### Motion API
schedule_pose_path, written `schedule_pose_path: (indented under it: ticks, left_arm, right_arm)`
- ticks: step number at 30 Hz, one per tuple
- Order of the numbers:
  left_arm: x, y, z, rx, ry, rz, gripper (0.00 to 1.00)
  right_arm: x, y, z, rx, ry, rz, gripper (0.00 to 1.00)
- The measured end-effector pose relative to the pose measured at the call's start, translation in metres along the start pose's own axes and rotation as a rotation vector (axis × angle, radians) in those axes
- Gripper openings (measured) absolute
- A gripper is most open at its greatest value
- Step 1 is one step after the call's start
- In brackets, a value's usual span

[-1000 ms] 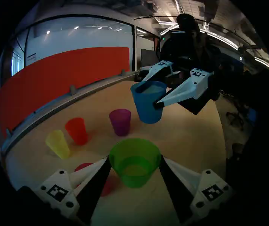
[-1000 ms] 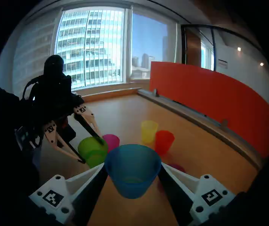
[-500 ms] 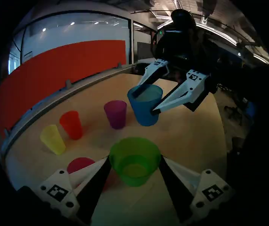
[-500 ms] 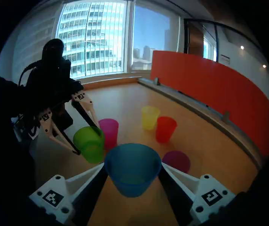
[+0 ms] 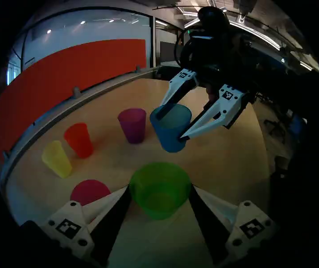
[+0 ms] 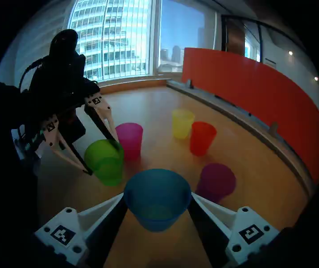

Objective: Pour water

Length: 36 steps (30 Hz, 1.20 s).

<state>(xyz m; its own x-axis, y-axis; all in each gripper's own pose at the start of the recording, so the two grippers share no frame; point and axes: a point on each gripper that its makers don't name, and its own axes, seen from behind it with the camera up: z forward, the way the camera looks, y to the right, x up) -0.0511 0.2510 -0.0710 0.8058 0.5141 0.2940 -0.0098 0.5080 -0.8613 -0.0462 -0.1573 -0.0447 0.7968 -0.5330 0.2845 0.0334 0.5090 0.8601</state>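
We see a wooden table [image 5: 230, 161] bounded along one edge by an orange partition [image 5: 70, 67]; in the right gripper view the same table [image 6: 159, 111] runs back to a far edge under tall windows [image 6: 114, 40], with the partition [image 6: 257, 89] along its right edge; a person [image 6: 61, 71], dark against the glass, stands at the table's left edge. The left gripper [image 5: 159, 188] has its two fingers clamped on the sides of the green cup [image 5: 160, 196], and we see that pairing again from across the table, the left gripper [image 6: 100, 157] closed on the green cup [image 6: 105, 167]. The right gripper [image 6: 157, 198] likewise presses both fingers against the blue cup [image 6: 157, 210]; in the left gripper view the right gripper [image 5: 170, 127] holds the blue cup [image 5: 172, 136] nearly upright over the middle of the table, mouth open upward. Whether either cup holds water, we cannot tell. Four smaller cups stand on the table: a purple cup [image 5: 132, 125] just beside the blue one; a red cup [image 5: 79, 139] and a yellow cup [image 5: 56, 158] side by side near the partition edge; a magenta cup [image 5: 89, 193] just beside the left gripper's finger.
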Motion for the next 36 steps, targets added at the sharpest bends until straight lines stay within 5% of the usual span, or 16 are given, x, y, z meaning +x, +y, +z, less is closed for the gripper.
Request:
schedule_pose_path:
  ticks: [36]
  left_arm:
    - [-0.022, 0.006, 0.007, -0.019, -0.013, -0.033, 0.89]
  right_arm:
    - [-0.035, -0.009, 0.022, -0.001, -0.06, -0.002, 0.92]
